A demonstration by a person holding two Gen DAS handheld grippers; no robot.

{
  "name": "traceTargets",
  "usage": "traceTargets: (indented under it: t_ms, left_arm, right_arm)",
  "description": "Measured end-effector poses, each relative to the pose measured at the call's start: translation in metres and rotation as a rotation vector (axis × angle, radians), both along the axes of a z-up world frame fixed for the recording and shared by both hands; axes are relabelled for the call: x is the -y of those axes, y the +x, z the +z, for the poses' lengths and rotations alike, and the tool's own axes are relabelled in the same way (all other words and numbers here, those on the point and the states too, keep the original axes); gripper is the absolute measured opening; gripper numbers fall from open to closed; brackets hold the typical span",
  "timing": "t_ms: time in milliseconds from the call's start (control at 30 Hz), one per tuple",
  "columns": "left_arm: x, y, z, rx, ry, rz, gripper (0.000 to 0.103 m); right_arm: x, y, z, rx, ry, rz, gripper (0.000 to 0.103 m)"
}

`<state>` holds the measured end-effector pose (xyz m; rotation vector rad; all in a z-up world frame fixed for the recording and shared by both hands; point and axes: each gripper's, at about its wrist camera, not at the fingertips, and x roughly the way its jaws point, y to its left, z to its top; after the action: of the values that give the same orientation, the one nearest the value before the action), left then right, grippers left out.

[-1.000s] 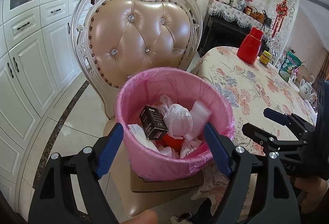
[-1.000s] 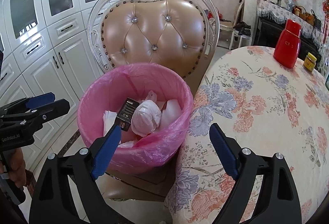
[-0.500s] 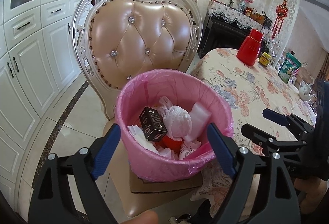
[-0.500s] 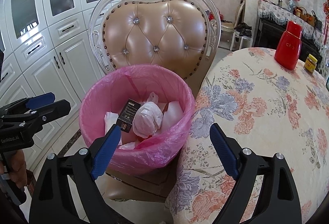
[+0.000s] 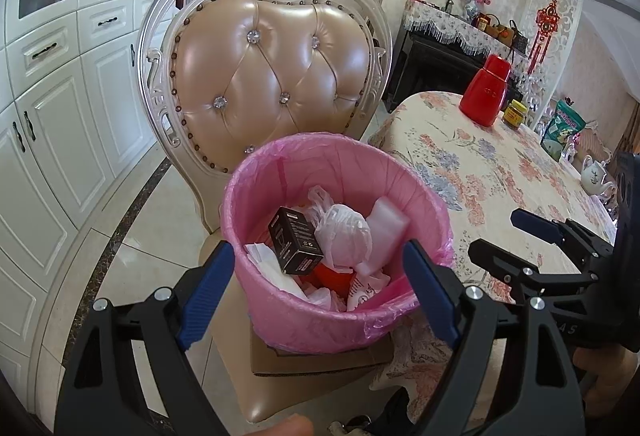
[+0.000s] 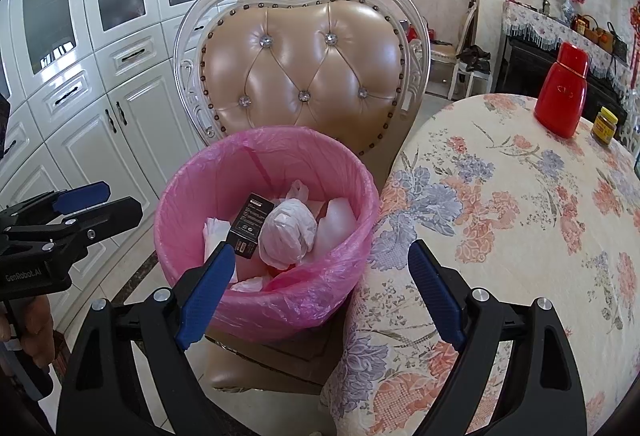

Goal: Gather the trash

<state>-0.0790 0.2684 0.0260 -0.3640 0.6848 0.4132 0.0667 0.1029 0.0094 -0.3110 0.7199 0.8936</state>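
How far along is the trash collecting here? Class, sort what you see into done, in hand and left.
Done: the pink-lined bin on the chair already holds a black box, a knotted white bag and wrappers. In hand: nothing; the left gripper and right gripper are both open and empty. Left: no loose trash shows on the table, only a red flask and a small jar.

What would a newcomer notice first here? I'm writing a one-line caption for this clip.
The pink-lined trash bin full of wrappers, standing on the seat of an ornate tufted chair, draws the eye first. Inside it lie a black box and a knotted white plastic bag. A red thermos stands on the floral tablecloth to the right.
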Motion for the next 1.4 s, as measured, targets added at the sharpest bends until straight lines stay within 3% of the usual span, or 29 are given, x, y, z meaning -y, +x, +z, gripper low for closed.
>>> traceTargets:
  t_ms: [1400]
  left_arm:
    - [0.0029, 0.003, 0.0004, 0.0, 0.009, -0.003, 0.083]
  right_arm:
    - [0.0014, 0.0028, -0.0007, -0.007, 0.003, -0.002, 0.083]
